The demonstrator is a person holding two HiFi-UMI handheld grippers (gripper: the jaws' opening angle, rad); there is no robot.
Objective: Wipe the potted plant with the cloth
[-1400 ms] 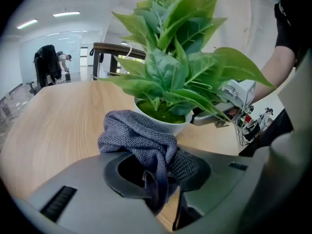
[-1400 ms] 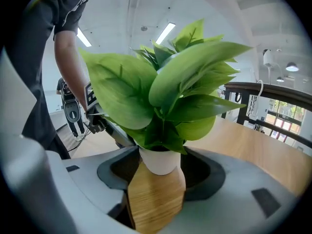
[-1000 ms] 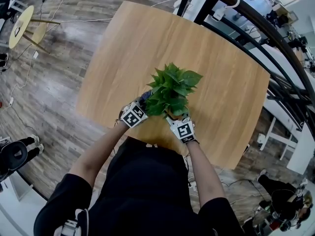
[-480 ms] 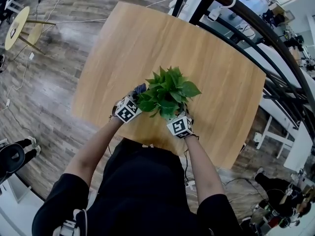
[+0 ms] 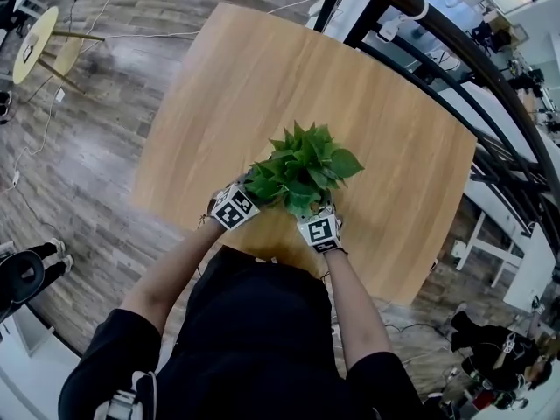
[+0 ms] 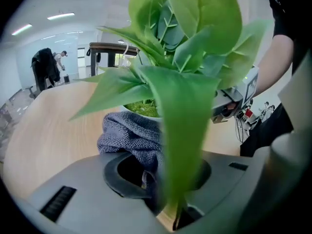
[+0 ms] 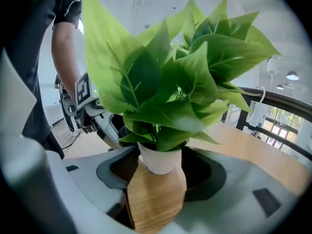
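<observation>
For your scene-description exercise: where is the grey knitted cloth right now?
In the left gripper view, the grey knitted cloth is clamped in the jaws of the left gripper, bunched against the white pot of the leafy green plant.

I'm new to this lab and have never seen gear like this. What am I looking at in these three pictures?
There is no robot here: a person holds a two-jaw gripper in each hand. The head view looks down from a camera on the person's head. The other two views come from cameras riding on each gripper, looking along its jaws. On the wooden table stands a potted plant. The left gripper is shut on a grey cloth, right beside the plant. The right gripper has its jaws on either side of the white pot, seemingly gripping it. The marker cubes are parts of the grippers.
</observation>
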